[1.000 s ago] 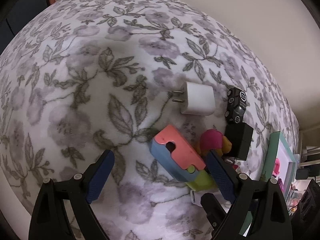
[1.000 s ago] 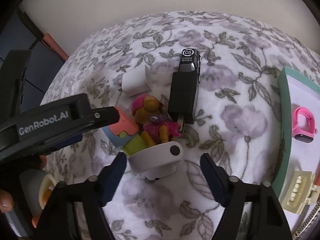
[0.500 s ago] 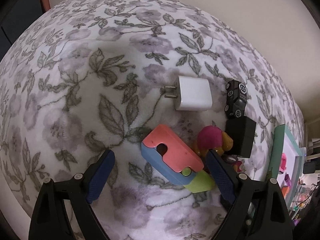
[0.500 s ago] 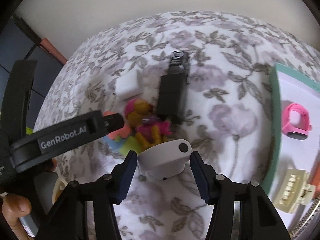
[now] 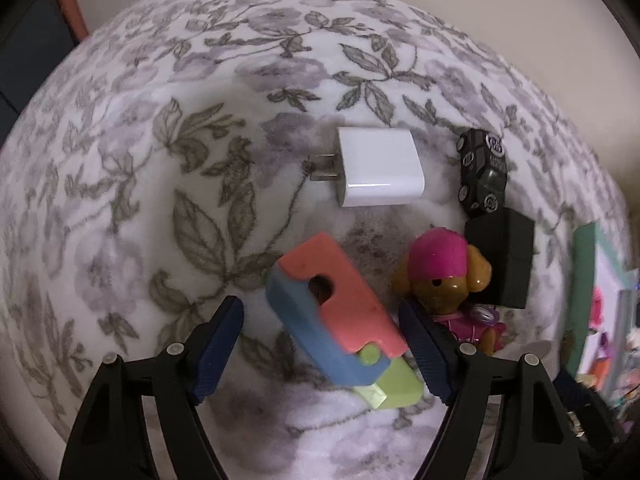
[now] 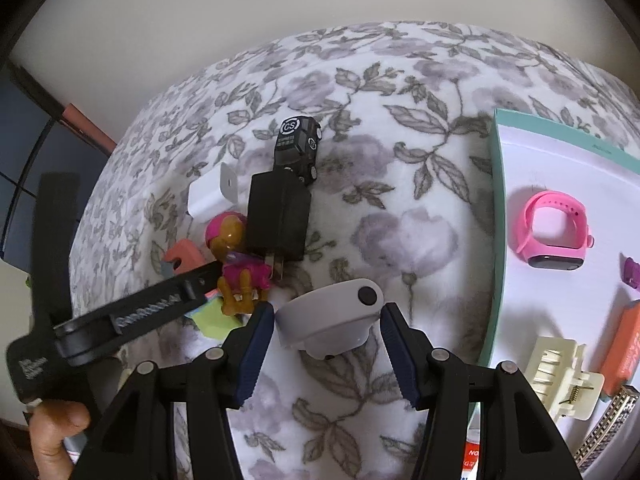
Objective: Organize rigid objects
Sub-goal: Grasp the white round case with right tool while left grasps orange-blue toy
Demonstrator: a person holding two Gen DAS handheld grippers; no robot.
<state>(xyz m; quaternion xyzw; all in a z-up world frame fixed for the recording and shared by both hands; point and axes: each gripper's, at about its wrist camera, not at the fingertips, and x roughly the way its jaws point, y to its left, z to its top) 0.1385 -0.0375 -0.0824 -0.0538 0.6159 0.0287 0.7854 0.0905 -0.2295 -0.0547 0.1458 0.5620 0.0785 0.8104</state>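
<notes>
Both grippers have closed in on their targets since the earlier frames. The right gripper (image 6: 327, 354) narrowed its jaws about the white gadget (image 6: 331, 316); the pads now stand just beside its two ends, and I cannot tell whether they press yet, though a sliver of gap seems to show on each side. The left gripper (image 5: 322, 354) has been closing too, and came lower over the block toy (image 5: 338, 312), which lies between pads that are clearly apart from it.

That gadget looks like smooth hard plastic, light, rounded and likely slippery; the flat ends are the safer hold. It lies on the blanket (image 6: 400, 128) near the tray's (image 6: 496, 240) left edge. The block toy is stiff, light, jointed at its green pin, so I would take it across the long coral and blue sides.

Beyond sit the dog figure (image 5: 444, 276), black charger (image 5: 502, 258), white charger (image 5: 380, 172) and car (image 5: 480, 168).
</notes>
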